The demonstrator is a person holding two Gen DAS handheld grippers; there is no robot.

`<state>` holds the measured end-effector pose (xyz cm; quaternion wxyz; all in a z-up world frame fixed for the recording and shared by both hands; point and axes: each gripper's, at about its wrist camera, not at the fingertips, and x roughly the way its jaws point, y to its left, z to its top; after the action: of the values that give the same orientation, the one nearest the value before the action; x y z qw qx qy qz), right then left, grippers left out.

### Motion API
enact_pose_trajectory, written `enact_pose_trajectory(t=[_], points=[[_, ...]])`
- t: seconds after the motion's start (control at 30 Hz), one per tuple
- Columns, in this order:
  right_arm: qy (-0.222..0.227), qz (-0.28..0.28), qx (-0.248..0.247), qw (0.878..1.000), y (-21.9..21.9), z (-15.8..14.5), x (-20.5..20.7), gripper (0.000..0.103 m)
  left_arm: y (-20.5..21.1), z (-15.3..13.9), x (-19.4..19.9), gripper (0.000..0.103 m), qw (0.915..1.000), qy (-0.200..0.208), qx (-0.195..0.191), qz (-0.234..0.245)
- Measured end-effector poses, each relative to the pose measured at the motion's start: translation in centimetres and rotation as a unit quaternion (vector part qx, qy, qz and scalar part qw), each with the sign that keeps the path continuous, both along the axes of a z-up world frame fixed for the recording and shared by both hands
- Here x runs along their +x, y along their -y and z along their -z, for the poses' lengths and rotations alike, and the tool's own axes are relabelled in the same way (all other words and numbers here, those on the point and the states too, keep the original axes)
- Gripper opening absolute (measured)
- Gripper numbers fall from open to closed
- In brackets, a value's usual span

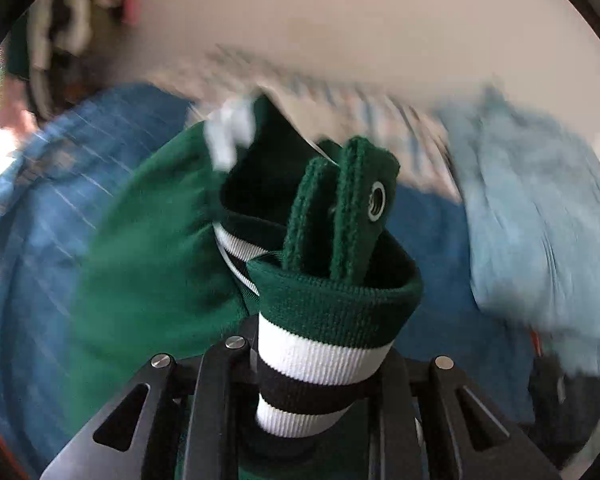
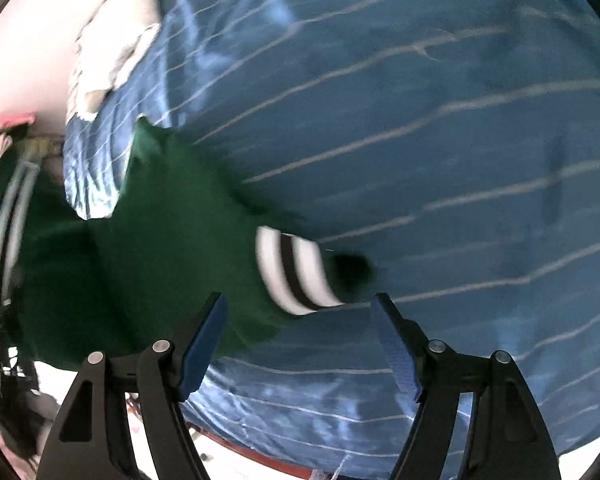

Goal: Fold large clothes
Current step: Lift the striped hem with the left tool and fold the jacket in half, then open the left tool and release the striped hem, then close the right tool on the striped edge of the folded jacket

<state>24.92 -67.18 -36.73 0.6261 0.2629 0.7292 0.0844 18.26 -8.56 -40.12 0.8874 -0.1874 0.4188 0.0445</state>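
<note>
Left wrist view. My left gripper [image 1: 320,384] has its jaws pressed together on the ribbed cuff with white and black stripes [image 1: 320,364] of a dark green knitted garment [image 1: 152,264]. The cuff stands straight up between my black fingers [image 1: 216,400], its green edge turned over above the stripes. Out of the cuff's opening rise two green knitted straps [image 1: 340,208]; the one on my right carries a round metal eyelet [image 1: 377,202]. The green body of the garment spreads away to my left and ahead, blurred. Beyond it lies a blue sheet with thin white lines [image 1: 60,184]; ahead to my right sits a pale blue crumpled cloth [image 1: 540,216], with a striped pale fabric [image 1: 340,96] further ahead. Everything past the cuff is smeared by motion.

Right wrist view. My right gripper [image 2: 300,344] has its jaws spread wide, the blue pads [image 2: 204,344] well apart and closing on nothing. Just ahead, between and slightly beyond the tips, lies a second striped white-and-black cuff [image 2: 296,270] of the same green garment [image 2: 160,248], its sleeve running off to my left. The garment rests on the blue lined sheet [image 2: 440,140], which fills the field ahead and to my right. A whitish cloth [image 2: 112,52] lies far ahead to my left.
</note>
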Motion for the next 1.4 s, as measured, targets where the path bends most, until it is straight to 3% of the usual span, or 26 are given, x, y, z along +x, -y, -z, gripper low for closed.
enact_pose_trajectory(t=[0.1,0.17,0.23,0.3,0.37,0.4,0.43,0.47,0.6,0.7,0.8,0.83,0.87,0.93,0.97,1.0,1.03,1.17,1.23,1.27,1.33,1.4], points=[[-0.018,0.017,-0.007,1.000,1.9,0.7,-0.7,0.076,4.3,5.3,0.9,0.017,0.9973,-0.064,0.004,0.037],[-0.024,0.017,-0.014,0.999,2.9,0.9,-1.0,0.076,5.6,8.5,1.0,0.017,0.9926,-0.114,0.019,0.038],[-0.028,0.013,-0.023,0.999,3.7,0.8,-1.0,0.076,6.1,9.4,1.0,0.018,0.9897,-0.130,0.036,0.047],[-0.025,0.009,-0.018,0.999,4.2,0.3,-0.7,0.076,6.2,8.5,1.0,0.021,0.9882,-0.135,0.046,0.057],[-0.015,-0.004,-0.009,1.000,4.0,-0.5,0.0,0.076,6.0,7.1,1.0,0.031,0.9859,-0.147,0.051,0.061],[-0.007,-0.013,-0.005,1.000,3.7,-1.1,0.5,0.080,6.2,6.9,1.0,0.053,0.9856,-0.148,0.048,0.067],[0.000,-0.018,-0.002,1.000,3.4,-1.5,0.9,0.085,6.0,6.6,0.6,0.085,0.9863,-0.142,0.038,0.074],[0.010,-0.026,0.005,1.000,3.0,-2.2,1.5,0.085,5.7,5.4,0.1,0.094,0.9884,-0.127,0.018,0.081],[0.051,-0.045,0.060,0.996,-0.1,-5.1,4.6,0.085,3.6,2.3,-2.3,0.096,0.9940,-0.100,0.011,0.043],[0.055,-0.072,0.125,0.988,-4.7,-5.6,7.1,0.086,-0.3,1.3,-5.1,0.096,0.9908,-0.120,0.045,-0.045],[0.051,-0.110,0.159,0.980,-9.8,-4.1,8.8,0.086,-4.9,2.3,-9.2,0.096,0.9705,-0.155,0.114,-0.144],[0.047,-0.124,0.168,0.977,-11.5,-3.2,9.2,0.086,-6.3,3.2,-10.6,0.096,0.9579,-0.175,0.146,-0.175],[0.032,-0.139,0.169,0.975,-13.7,-1.3,9.7,0.086,-8.2,5.1,-12.2,0.096,0.9398,-0.208,0.180,-0.203],[0.006,-0.164,0.168,0.972,-16.5,1.6,10.2,0.083,-10.2,7.9,-14.0,0.096,0.9160,-0.251,0.211,-0.231],[0.007,-0.166,0.163,0.972,-17.3,2.4,10.3,0.076,-11.2,9.5,-14.9,0.096,0.9054,-0.269,0.222,-0.242],[0.007,-0.167,0.148,0.975,-17.7,2.7,10.3,0.032,-12.2,11.2,-15.5,0.096,0.8943,-0.289,0.232,-0.251],[0.001,-0.158,0.156,0.975,-17.6,2.7,10.4,0.003,-12.8,12.4,-15.8,0.096,0.8916,-0.296,0.231,-0.253],[0.021,-0.057,0.172,0.983,-13.5,-0.3,10.7,0.002,-13.8,16.4,-16.4,0.099,0.9060,-0.284,0.194,-0.248],[0.021,-0.025,0.141,0.989,-11.6,-1.4,10.5,0.002,-14.3,17.5,-16.5,0.103,0.9178,-0.261,0.175,-0.243],[0.021,-0.030,0.108,0.993,-11.3,-1.1,10.6,0.002,-15.0,17.8,-17.1,0.103,0.9294,-0.232,0.138,-0.252],[0.007,-0.039,0.070,0.997,-11.3,0.9,10.6,0.002,-16.1,18.0,-17.7,0.103,0.9356,-0.211,0.100,-0.265],[-0.036,-0.051,0.082,0.995,-12.1,3.6,11.1,0.003,-16.2,18.0,-17.3,0.103,0.9353,-0.215,0.101,-0.262]])
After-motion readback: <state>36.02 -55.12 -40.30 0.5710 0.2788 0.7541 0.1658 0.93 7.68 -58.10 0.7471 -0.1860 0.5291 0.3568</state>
